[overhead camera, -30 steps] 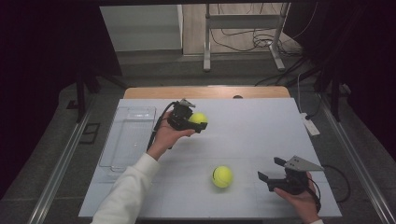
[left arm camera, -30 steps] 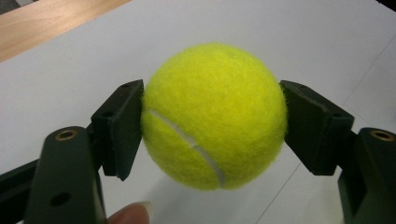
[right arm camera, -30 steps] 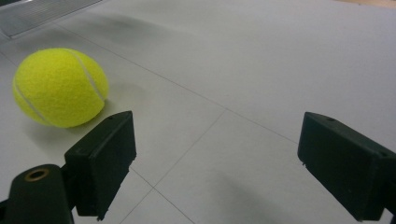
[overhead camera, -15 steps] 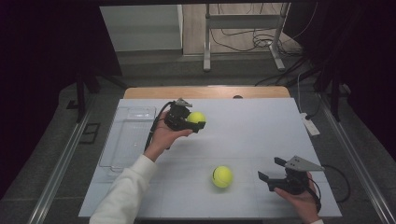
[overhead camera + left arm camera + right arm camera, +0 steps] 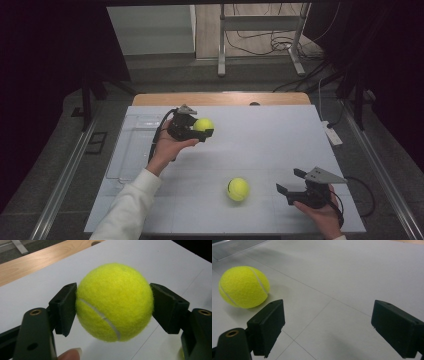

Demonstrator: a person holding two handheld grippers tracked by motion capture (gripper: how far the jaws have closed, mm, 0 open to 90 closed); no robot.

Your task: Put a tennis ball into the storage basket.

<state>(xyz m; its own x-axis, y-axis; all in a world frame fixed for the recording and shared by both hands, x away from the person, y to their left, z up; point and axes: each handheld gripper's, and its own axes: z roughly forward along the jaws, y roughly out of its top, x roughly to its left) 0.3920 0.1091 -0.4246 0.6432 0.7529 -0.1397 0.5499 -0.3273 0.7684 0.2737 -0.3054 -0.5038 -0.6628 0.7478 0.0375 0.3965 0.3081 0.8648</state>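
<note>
Two tools [image 5: 202, 131] [image 5: 291, 182]; two tennis balls [image 5: 203, 124] [image 5: 238, 189]

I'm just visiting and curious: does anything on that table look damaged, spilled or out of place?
Nothing stands out. One tennis ball sits squarely clamped in the left hand-held gripper, the other tennis ball rests intact on the white table near the open right hand-held gripper. No spills or damage show.

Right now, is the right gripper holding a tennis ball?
No, the right gripper has its jaws open and empty, with the loose tennis ball lying on the table beside them.
</note>
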